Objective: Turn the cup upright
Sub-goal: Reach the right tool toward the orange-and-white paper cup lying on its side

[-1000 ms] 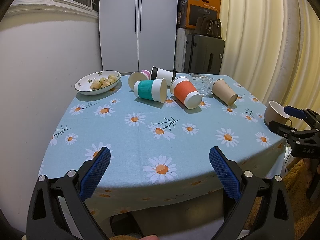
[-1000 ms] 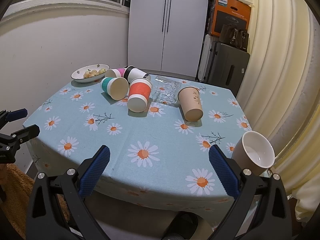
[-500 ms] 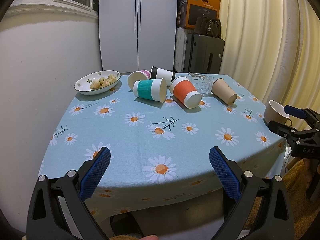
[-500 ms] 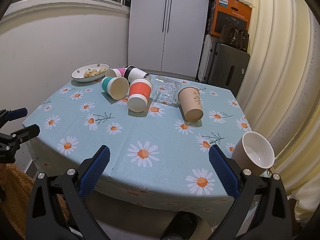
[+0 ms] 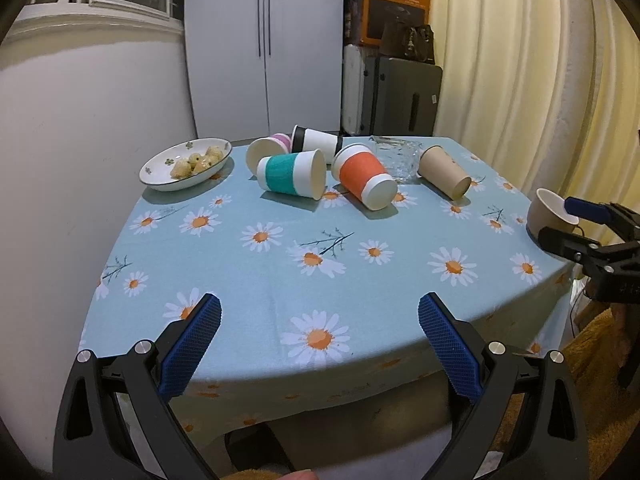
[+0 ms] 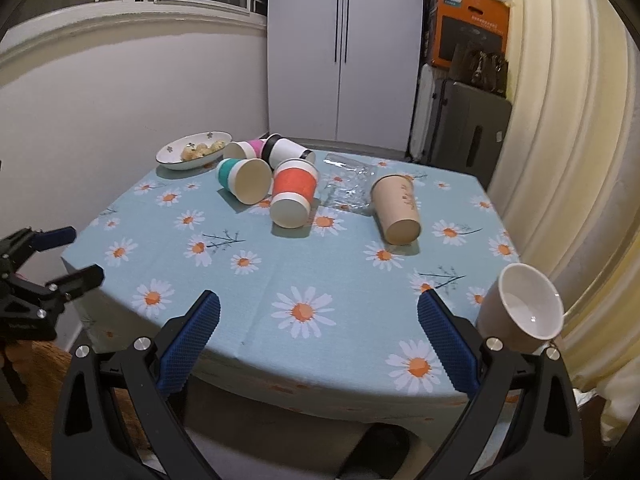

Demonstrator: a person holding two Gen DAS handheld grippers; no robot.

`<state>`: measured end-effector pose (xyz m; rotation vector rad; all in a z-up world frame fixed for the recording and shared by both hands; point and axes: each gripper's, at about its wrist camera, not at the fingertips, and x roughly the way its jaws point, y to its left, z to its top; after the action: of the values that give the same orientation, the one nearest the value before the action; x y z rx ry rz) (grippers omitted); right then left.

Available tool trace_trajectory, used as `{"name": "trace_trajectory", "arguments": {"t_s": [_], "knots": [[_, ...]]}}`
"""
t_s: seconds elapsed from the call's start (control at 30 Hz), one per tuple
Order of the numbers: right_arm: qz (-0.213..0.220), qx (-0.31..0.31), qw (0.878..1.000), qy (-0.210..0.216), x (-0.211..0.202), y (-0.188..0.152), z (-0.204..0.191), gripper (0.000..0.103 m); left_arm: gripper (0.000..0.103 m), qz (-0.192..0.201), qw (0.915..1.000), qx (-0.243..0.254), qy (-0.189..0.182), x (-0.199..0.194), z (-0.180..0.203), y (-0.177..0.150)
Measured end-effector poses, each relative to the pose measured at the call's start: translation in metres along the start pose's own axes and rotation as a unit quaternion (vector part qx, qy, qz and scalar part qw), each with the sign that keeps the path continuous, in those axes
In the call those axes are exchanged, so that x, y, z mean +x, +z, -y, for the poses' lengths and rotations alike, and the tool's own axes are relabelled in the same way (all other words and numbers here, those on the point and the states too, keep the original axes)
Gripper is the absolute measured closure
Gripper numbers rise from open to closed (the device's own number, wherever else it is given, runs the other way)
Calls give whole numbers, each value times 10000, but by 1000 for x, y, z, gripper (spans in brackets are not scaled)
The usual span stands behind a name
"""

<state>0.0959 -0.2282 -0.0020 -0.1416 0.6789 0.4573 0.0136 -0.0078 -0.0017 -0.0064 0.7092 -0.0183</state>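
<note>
Several paper cups lie on their sides on the daisy tablecloth [image 5: 280,280]: a teal cup [image 5: 292,174] [image 6: 242,178], an orange cup [image 5: 366,180] [image 6: 294,194], a beige cup [image 5: 444,176] [image 6: 396,208], a pink cup [image 5: 266,148] [image 6: 242,149] and a black-banded white cup [image 5: 316,144] [image 6: 286,152]. A tan mug [image 6: 520,312] [image 5: 550,212] stands at the table's right edge. My left gripper [image 5: 318,332] is open at the near edge. My right gripper [image 6: 318,330] is open, also at the near edge, left of the mug.
A white dish of food [image 5: 186,164] [image 6: 194,154] sits at the far left. A clear glass item [image 5: 396,158] lies behind the orange cup. White cabinet, boxes and suitcases stand behind the table; curtain on the right.
</note>
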Motion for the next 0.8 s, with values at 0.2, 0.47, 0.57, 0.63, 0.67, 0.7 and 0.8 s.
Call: {"name": "trace_trajectory", "arguments": {"t_s": [0.2, 0.47, 0.57, 0.63, 0.67, 0.7, 0.8], "knots": [[-287, 80, 9989, 357, 27, 39, 1, 5, 7, -261, 9958, -571, -661, 13, -17, 39], [-777, -10, 9933, 861, 88, 111, -2, 5, 7, -421, 9905, -888, -966, 49, -34, 90], [-1099, 145, 9887, 1010, 122, 131, 3, 5, 7, -469, 9885, -995, -1036, 66, -40, 102], [-1395, 269, 9835, 1121, 150, 142, 6, 5, 7, -598, 9861, -1124, -1071, 81, -45, 106], [-1469, 310, 9820, 1150, 159, 145, 6, 5, 7, -650, 9849, -1188, -1077, 88, -48, 106], [-1574, 345, 9796, 1198, 169, 148, 6, 5, 7, -693, 9838, -1244, -1090, 94, -50, 107], [-1877, 421, 9731, 1267, 198, 154, 9, 8, 7, -884, 9776, -1520, -1156, 115, -60, 109]]}}
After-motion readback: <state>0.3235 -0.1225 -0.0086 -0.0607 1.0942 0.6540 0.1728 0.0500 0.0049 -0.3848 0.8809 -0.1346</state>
